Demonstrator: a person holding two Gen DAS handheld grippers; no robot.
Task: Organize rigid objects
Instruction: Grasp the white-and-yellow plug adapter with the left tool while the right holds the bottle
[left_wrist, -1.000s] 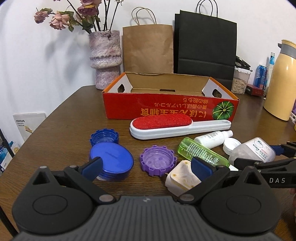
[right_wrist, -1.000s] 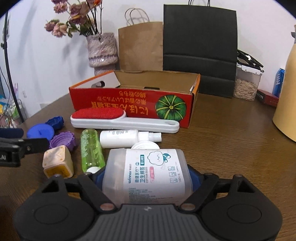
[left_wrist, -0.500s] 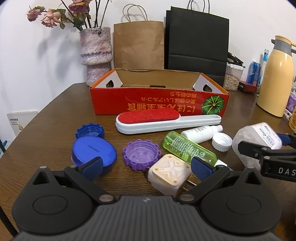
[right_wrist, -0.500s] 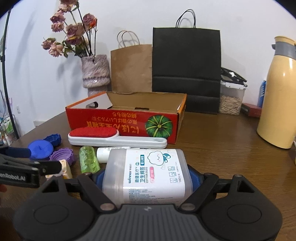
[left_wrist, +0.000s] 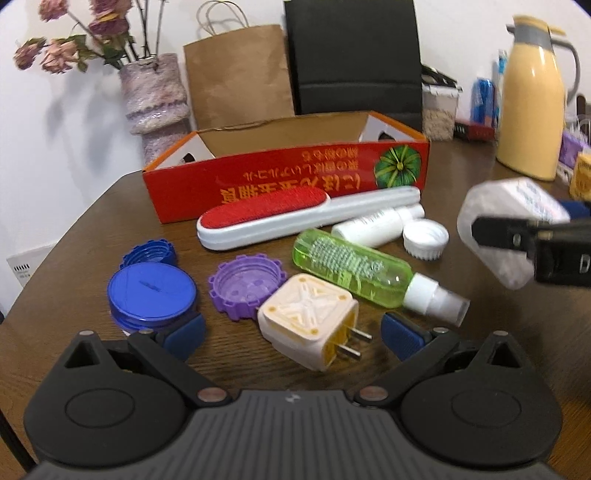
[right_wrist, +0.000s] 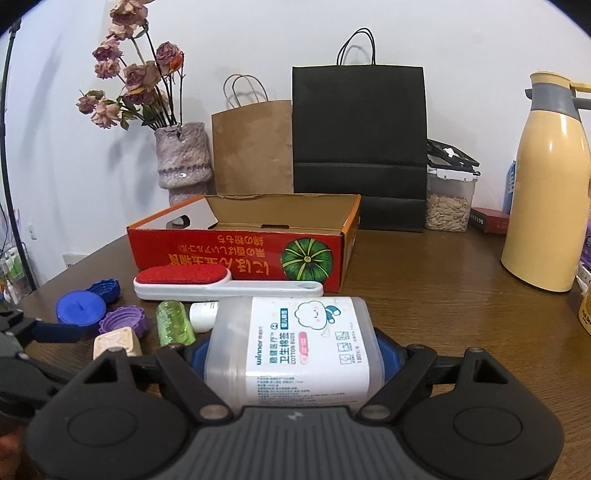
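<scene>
1. The right tongs (right_wrist: 293, 354) are clamped on the cotton bud box (right_wrist: 295, 343), one blue pad on each side. They hold it up off the table (right_wrist: 443, 295), in front of the red cardboard box (right_wrist: 240, 251). The plastic looks smooth, so it could slip out if the hand tips.

2. The red cardboard box has a tall front wall. If the cotton bud box goes in too low, it could bump that wall and push the cardboard box back.

3. The left tongs (left_wrist: 291, 332) are wide apart and hold nothing. The plug (left_wrist: 308, 323) lies on the table between them (its metal pins point to the right pad). A pad that closes on the pins could make the plug twist away.

4. The purple cap (left_wrist: 246, 286) touches the plug, and the green spray bottle (left_wrist: 354, 273) and blue lid (left_wrist: 151, 295) lie near. The pads could knock them as they close.

5. The two tongs are close together, so they could bump.
</scene>
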